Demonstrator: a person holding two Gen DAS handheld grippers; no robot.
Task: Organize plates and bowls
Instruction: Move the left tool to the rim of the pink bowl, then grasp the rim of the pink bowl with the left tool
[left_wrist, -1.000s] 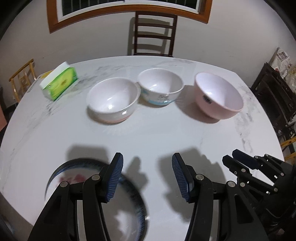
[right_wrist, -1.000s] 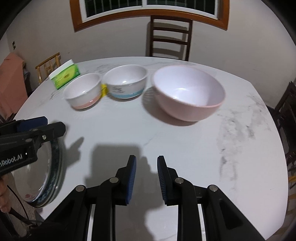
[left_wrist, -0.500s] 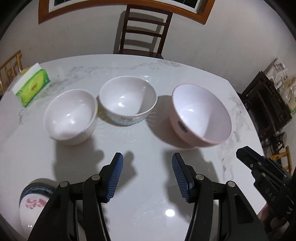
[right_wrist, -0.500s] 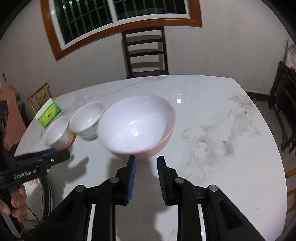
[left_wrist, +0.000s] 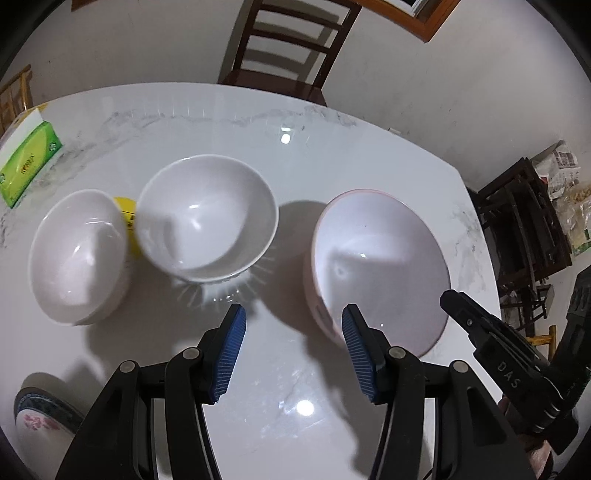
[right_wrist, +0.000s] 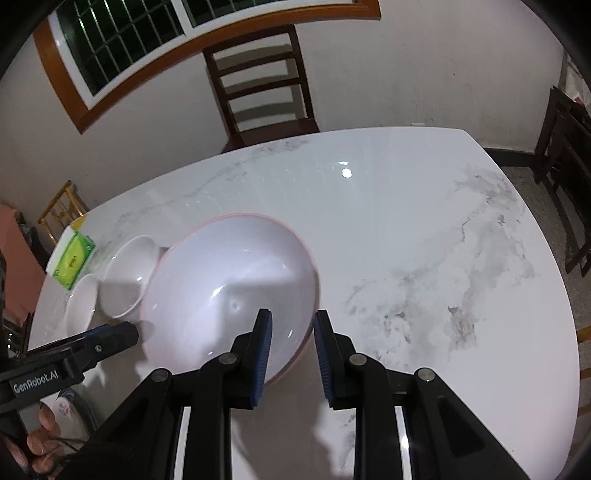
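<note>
Right wrist view puts the right gripper (right_wrist: 290, 345) straddling the near rim of the large pink bowl (right_wrist: 229, 291), one pad inside the wall and one outside. The jaws stand narrowly parted, and I judge they are not yet pressing on the rim, though the contact is hard to read. To do this well I would sink the pads a little further over the rim before closing, squeeze squarely across the wall, then lift level so the smooth bowl does not swing or slip.

My left gripper (left_wrist: 293, 352) hovers about half open with nothing between its pads, over bare bench just short of the gap between the pink bowl and the middle white bowl (left_wrist: 207, 218). A second white bowl (left_wrist: 77, 254) sits just beside that one at the left, with something small and yellow (left_wrist: 127, 218) partly hidden between them. I would keep the left jaws clear of the pink bowl while it rises.

A plate with a dark patterned rim and pink flowers (left_wrist: 40, 417) lies at the near left edge. The bench (right_wrist: 424, 236) is glossy white marble with grey veining, throwing back ceiling light, so things may slide easily. A green tissue box (left_wrist: 27, 166) rests at the far left. Behind stand a dark wooden chair (right_wrist: 262, 85), a wood-framed barred window (right_wrist: 122, 40) and a plain pale wall.
</note>
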